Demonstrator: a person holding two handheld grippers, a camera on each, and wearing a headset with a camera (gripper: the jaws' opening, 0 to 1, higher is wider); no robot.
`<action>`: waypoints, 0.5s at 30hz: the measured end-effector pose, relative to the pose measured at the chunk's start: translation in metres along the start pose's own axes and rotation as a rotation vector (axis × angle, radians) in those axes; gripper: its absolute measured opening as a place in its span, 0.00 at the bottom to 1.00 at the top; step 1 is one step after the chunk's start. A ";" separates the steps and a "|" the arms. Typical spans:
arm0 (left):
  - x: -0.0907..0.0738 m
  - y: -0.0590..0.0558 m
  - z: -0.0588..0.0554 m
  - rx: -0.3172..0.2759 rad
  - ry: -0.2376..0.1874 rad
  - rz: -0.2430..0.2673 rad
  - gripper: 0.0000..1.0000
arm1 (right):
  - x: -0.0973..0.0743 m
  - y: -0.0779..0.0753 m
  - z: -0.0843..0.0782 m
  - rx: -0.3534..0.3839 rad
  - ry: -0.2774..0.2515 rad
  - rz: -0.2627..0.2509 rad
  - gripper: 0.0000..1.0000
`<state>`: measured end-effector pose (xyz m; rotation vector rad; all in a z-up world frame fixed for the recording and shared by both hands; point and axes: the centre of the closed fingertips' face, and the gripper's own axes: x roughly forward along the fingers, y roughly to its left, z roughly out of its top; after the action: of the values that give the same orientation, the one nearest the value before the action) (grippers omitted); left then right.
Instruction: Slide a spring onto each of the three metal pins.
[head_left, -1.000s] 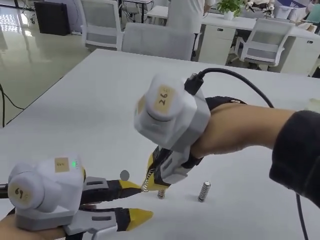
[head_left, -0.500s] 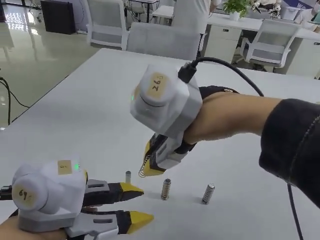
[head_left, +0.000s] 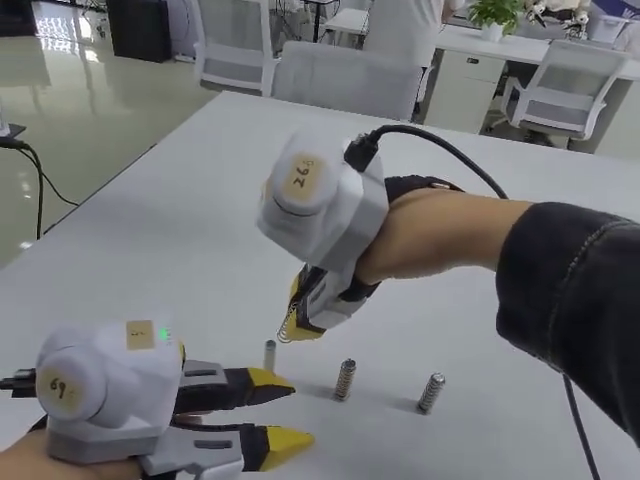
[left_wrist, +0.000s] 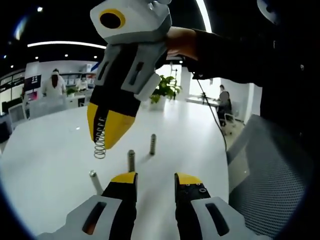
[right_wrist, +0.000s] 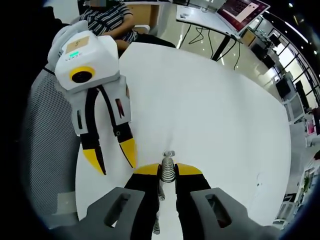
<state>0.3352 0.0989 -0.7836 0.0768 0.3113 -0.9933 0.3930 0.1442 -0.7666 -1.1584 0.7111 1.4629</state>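
My right gripper hangs over the white table, shut on a small spring that dangles just above and to the right of a bare metal pin. Two more pins, each wearing a spring, stand to the right: the middle pin and the right pin. My left gripper lies low at the front left, open, its yellow tips pointing at the pins. In the left gripper view, the held spring hangs over the bare pin. In the right gripper view, the spring sits between shut jaws.
A black cable runs from the right gripper back over the person's sleeve. Office chairs and desks stand behind the table's far edge. The table's left edge drops to a glossy floor.
The right gripper, still holding its spring, has risen and shifted left from the middle pin toward the bare pin. The middle pin's spring is uncovered. The left gripper holds its place.
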 end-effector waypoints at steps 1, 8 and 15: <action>0.000 0.000 -0.001 -0.002 0.001 0.000 0.22 | 0.002 -0.002 0.000 -0.001 0.002 -0.002 0.08; 0.000 0.000 -0.001 -0.003 0.002 0.001 0.23 | 0.011 -0.008 0.000 0.007 0.012 0.005 0.08; 0.000 0.000 -0.001 -0.006 0.000 0.003 0.23 | 0.019 -0.008 0.001 0.003 0.026 0.020 0.08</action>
<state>0.3347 0.0989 -0.7843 0.0721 0.3141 -0.9890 0.4012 0.1537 -0.7827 -1.1725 0.7445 1.4658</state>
